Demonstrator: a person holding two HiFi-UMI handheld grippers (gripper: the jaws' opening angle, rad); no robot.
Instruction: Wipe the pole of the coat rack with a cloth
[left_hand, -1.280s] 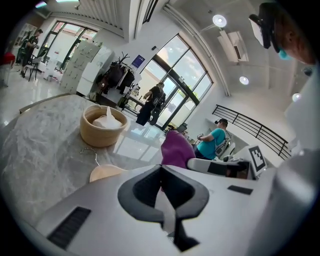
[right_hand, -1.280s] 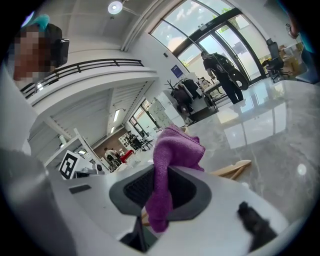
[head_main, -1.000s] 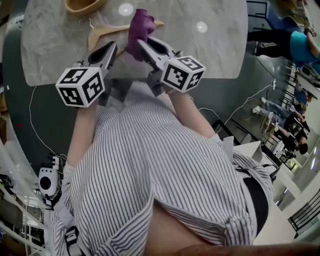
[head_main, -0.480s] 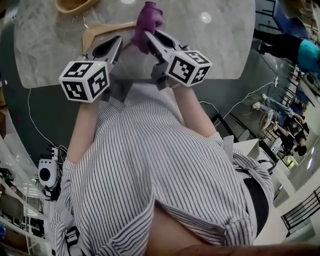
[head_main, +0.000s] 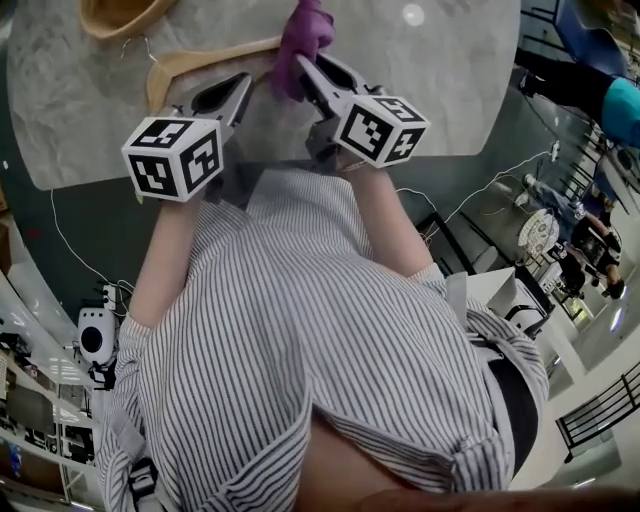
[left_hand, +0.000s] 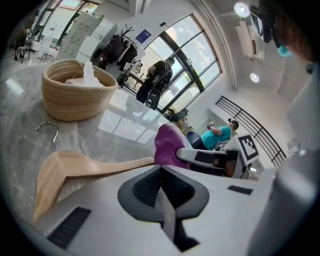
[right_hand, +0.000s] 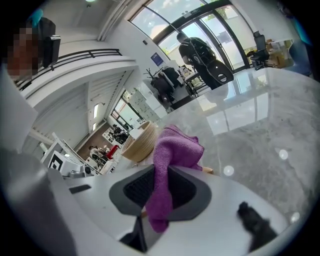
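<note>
My right tool (head_main: 303, 72) is clamped on the purple cloth (head_main: 306, 28), just by the wooden hanger (head_main: 195, 63) on the marble tabletop (head_main: 440, 90). Left tool (head_main: 238, 88) is closed up with nothing in it.

Purple cloth (head_main: 306, 30), tan hanger (head_main: 200, 63), grey marbled table (head_main: 450, 85)

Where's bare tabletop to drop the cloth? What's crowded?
Biggest free patch: the marble table right of the purple cloth, out to its right edge. Smaller one: the near-left corner, between the wooden hanger and the table's near edge. Crowded: far left to centre, where the basket, the hanger, the left claw and the right claw bunch.
</note>
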